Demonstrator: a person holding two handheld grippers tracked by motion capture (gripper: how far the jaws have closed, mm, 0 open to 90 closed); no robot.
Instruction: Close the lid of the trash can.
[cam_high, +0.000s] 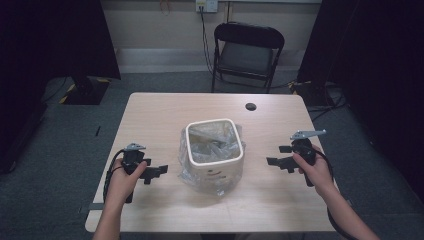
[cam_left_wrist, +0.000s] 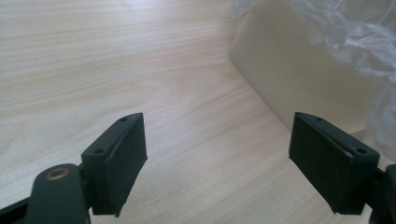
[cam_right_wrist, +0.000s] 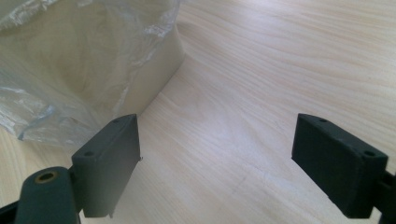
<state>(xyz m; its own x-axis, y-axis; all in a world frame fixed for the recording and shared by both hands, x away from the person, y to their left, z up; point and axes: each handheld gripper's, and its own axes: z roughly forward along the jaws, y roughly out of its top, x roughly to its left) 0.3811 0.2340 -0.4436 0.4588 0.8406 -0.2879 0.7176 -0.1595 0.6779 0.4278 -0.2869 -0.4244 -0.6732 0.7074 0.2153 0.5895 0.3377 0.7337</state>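
- At the left side of the desk (cam_high: 150, 107), the left gripper (cam_high: 159, 171) is held low over the wood with its jaws wide apart and nothing between them; its tips point toward the bin (cam_high: 215, 150).
- Ahead and to the right of this gripper, in the left gripper view, stand the cream wall of the bin (cam_left_wrist: 299, 88) and the clear plastic bag (cam_left_wrist: 359, 37) that hangs over it. I judge that the step in hand is the approach to the bag, so the gripper should go up to the loose film near the rim, not to the hard wall.
- Between the two grippers, the bin stands at the middle of the desk, apart from both, and the bag (cam_high: 212, 135) lines it and spills down outside.
- At the right side, the right gripper (cam_high: 276, 156) is also fully open and empty, and it faces the bin from the other side.
- Ahead and to the left of this gripper, the right gripper view has the crumpled film (cam_right_wrist: 70, 74) quite near. It is better to pinch one fold only and to close slowly, because thin plastic slips and the light bin may tip if one side pulls first.
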